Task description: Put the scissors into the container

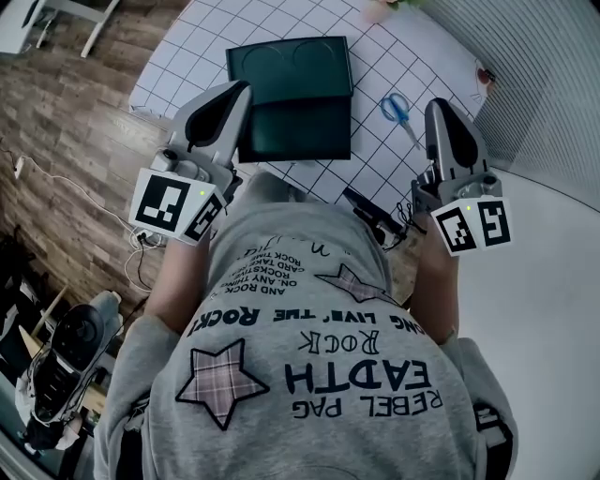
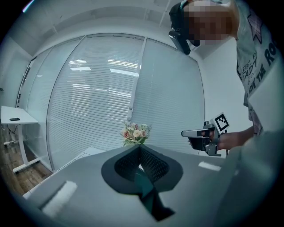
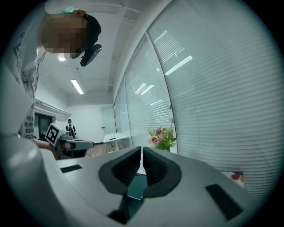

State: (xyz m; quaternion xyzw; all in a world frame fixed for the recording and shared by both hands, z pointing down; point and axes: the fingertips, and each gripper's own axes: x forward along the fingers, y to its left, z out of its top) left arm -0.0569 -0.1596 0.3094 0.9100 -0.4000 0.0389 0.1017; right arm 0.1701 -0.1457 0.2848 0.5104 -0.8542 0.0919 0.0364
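Note:
The blue-handled scissors lie flat on the white gridded tablecloth, to the right of the dark green container, which stands open with its lid folded back. My left gripper hovers at the container's near left corner, shut with nothing in it. My right gripper hangs just right of the scissors, also shut and empty. Both gripper views look level across the room, so neither shows the scissors or the container. The left gripper view catches the right gripper; the right gripper view catches the left gripper.
A small bouquet stands at the table's far edge, also seen as flowers and flowers. Slatted blinds run along the right. A black device with cables sits at the table's near edge. Wooden floor lies left.

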